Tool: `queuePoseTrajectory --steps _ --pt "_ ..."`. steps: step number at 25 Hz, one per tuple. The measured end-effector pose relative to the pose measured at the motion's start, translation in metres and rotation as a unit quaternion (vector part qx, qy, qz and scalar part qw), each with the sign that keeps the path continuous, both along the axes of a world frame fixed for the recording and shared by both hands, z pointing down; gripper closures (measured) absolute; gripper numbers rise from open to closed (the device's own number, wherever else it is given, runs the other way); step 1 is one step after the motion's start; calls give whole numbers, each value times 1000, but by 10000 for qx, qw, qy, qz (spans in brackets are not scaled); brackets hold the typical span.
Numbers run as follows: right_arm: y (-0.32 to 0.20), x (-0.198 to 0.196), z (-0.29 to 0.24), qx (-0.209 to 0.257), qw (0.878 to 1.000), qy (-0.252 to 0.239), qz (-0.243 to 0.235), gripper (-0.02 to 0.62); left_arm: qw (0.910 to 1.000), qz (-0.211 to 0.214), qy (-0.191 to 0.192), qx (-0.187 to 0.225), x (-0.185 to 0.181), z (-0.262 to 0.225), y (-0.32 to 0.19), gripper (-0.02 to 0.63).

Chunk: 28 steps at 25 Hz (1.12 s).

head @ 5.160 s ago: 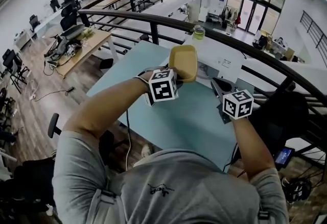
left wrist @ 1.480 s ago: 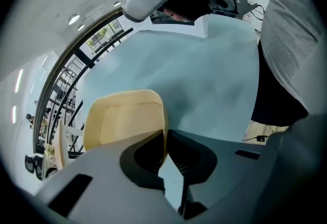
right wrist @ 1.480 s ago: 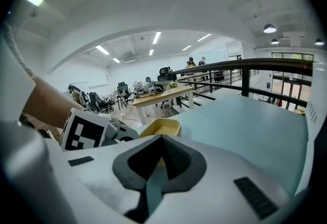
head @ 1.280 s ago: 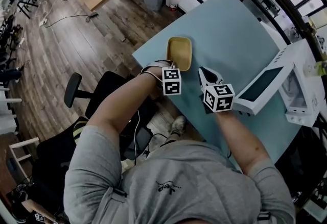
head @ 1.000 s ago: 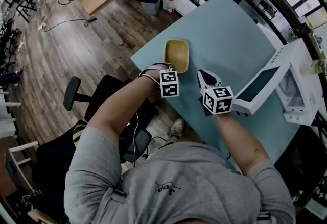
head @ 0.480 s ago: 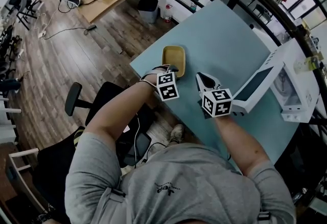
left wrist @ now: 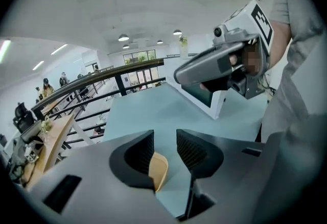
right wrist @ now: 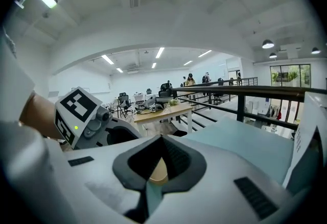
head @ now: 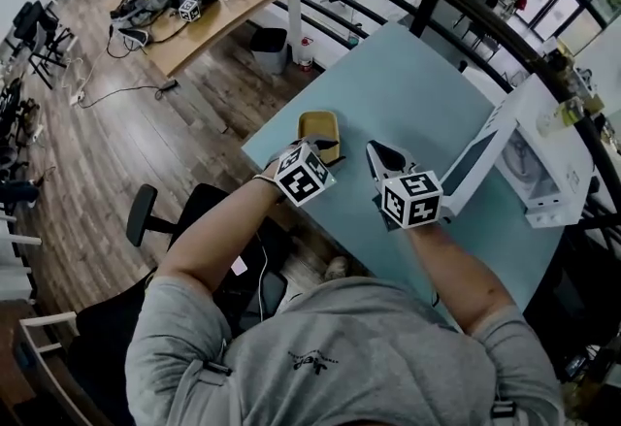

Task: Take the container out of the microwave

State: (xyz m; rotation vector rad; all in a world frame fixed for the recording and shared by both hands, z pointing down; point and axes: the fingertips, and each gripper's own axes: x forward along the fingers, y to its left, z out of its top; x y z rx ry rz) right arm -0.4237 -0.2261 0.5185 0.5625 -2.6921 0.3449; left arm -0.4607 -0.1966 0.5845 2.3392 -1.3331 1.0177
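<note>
Two grippers: the left gripper (left wrist: 164, 142) has its fingers parted. The right gripper (right wrist: 161, 141) has its fingertips meeting, with nothing clamped between them.

Container: the yellow container (left wrist: 159, 171) sits on the teal table (head: 408, 75), out of the microwave (head: 555, 172). Its rim stands in the gap between the left fingers, close against the finger at that view's left and clear of the other. Whether rim and pad touch cannot be told.

Right-side view: the same yellow rim shows just beyond the right gripper's closed tips, off to the side of them and not held.

Microwave: it lies beyond the outer side of the right gripper, with its door (head: 466, 167) swung open, well apart from the left fingers.

Step in hand: this looks like the release, with the container set down and the task all but finished.

Doing it well:
- Spread the left fingers a little wider so both pads stand free of the rim.
- Draw the gripper straight back along the line of the fingers, with no sideways drift and no lift.

Risk: the near-side pad could catch the rim and drag or tip the container. It rests near the table edge on the person's side, so a pull backwards could take it off.

Right gripper: best kept where it is, closed and clear of the left fingers' path.
</note>
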Motion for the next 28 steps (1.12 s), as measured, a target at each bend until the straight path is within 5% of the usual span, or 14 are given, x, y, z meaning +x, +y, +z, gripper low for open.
queuePoseTrajectory --steps 8,28 --pt "0 18 -68 418 9988 -257 -11 578 9946 -244 832 567 25 -78 -7 511" --pt "-34 185 -155 695 9921 -610 842 578 9782 604 1620 1154 190 -196 -44 588"
